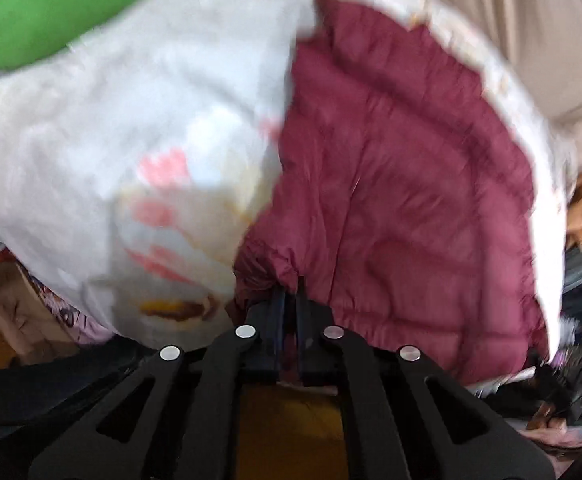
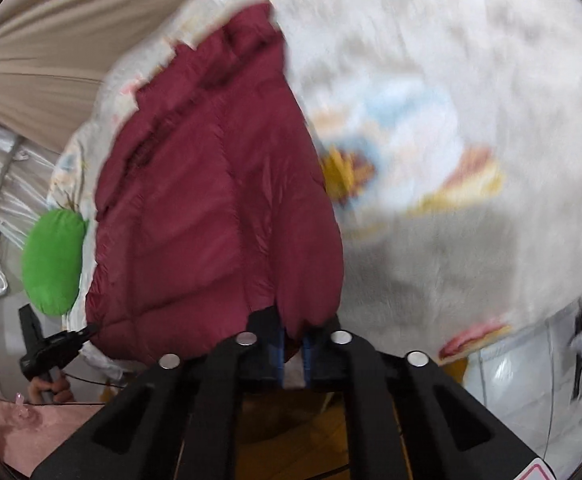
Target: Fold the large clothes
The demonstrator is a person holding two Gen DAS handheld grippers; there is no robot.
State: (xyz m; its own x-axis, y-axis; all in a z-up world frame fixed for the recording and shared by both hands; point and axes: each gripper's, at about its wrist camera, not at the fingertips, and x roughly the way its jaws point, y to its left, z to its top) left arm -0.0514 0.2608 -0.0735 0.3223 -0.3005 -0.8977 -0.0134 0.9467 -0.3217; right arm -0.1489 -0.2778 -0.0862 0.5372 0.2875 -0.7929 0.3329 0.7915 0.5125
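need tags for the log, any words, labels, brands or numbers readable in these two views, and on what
None can be read.
White blanket: coloured cartoon prints, blurred, no legible words.
Maroon puffer jacket: no label or brand visible.
Red-edged sticker on the right gripper's body: cut off by the frame edge, unreadable.

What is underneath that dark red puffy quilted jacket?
The dark red puffy quilted jacket lies on a white fleecy blanket with cartoon prints. Whatever the blanket rests on is covered.
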